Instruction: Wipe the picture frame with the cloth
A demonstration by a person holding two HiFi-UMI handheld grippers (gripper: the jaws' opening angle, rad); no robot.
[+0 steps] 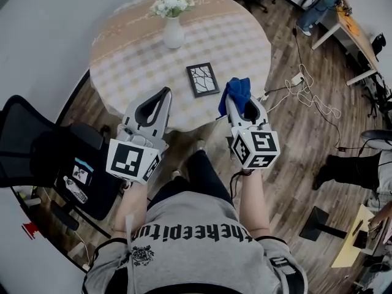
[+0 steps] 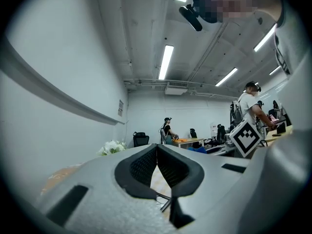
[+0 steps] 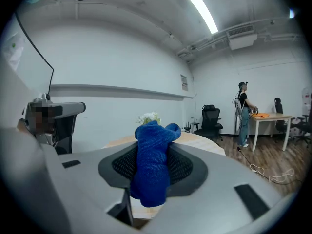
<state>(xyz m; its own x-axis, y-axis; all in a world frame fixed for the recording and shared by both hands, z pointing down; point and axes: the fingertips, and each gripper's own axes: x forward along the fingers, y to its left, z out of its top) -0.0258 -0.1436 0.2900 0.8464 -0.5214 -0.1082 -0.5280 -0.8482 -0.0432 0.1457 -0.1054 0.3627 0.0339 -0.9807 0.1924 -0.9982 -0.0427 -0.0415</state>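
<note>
Wiping hasn't started yet, by the look of it. The right gripper [image 1: 239, 103] is clamped on the blue cloth [image 1: 236, 89], which is bunched up between its jaws and pokes out past the tips. The left gripper [image 1: 164, 94] has its jaws pressed together with nothing between them. Both are held up over the near edge of the round table [image 1: 122, 54], not touching anything on it.

The picture frame [image 1: 203, 79] lies flat on the table, just ahead of the right gripper and a little to its left, near the cloth but apart from it.

Next move, probably: lower the cloth onto the frame's face and drag it across. The frame looks light, so it might slide. The left gripper could pin an edge, though it would have to let its jaws apart or just press down.

Count: one frame, one cloth, two grippers, one table, and one white vase [image 1: 174, 32] of flowers [image 1: 173, 2] farther back — well clear of the frame.
</note>
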